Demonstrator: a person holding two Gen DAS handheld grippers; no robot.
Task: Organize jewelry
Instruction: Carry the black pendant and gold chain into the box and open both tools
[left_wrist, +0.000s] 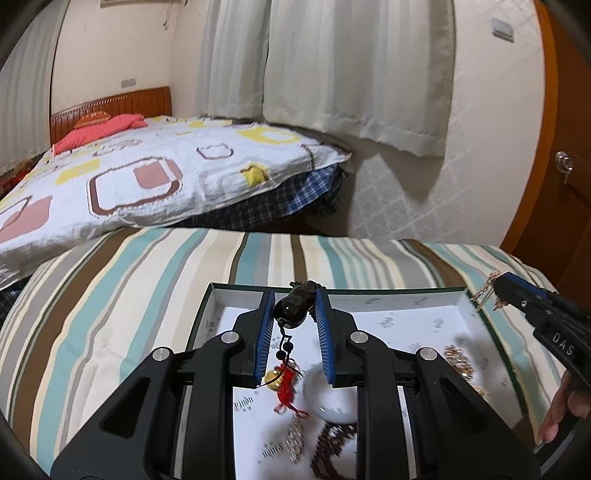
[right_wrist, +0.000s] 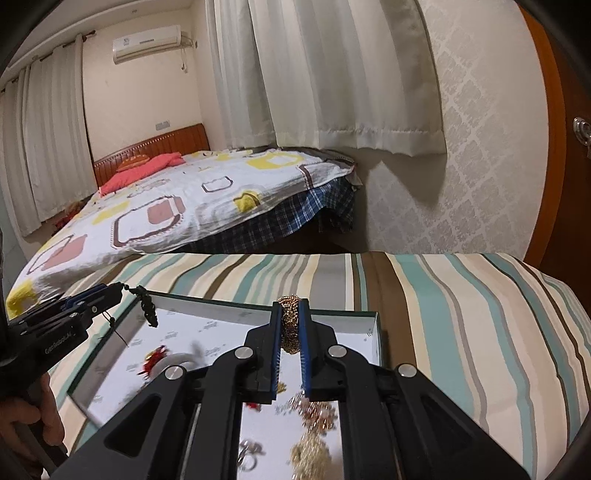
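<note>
- box (left_wrist: 467, 306) under both tongs — open tray, likely there so loose pieces stay contained
- left gripper (left_wrist: 295, 306) narrow, clamped on black pendant (left_wrist: 295, 308); tassel dangles below
- right gripper (right_wrist: 290, 325) nearly closed on gold chain (right_wrist: 290, 330) — bunched between the pads, over the box

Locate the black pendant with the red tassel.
The black pendant is clamped between the left gripper fingertips above the shallow box's far left end, its red tassel dangling beside a white bangle.

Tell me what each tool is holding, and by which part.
The left tool grips a black pendant by its body, cord hanging below. The right tool pinches a gold chain at a bunched part.
</note>
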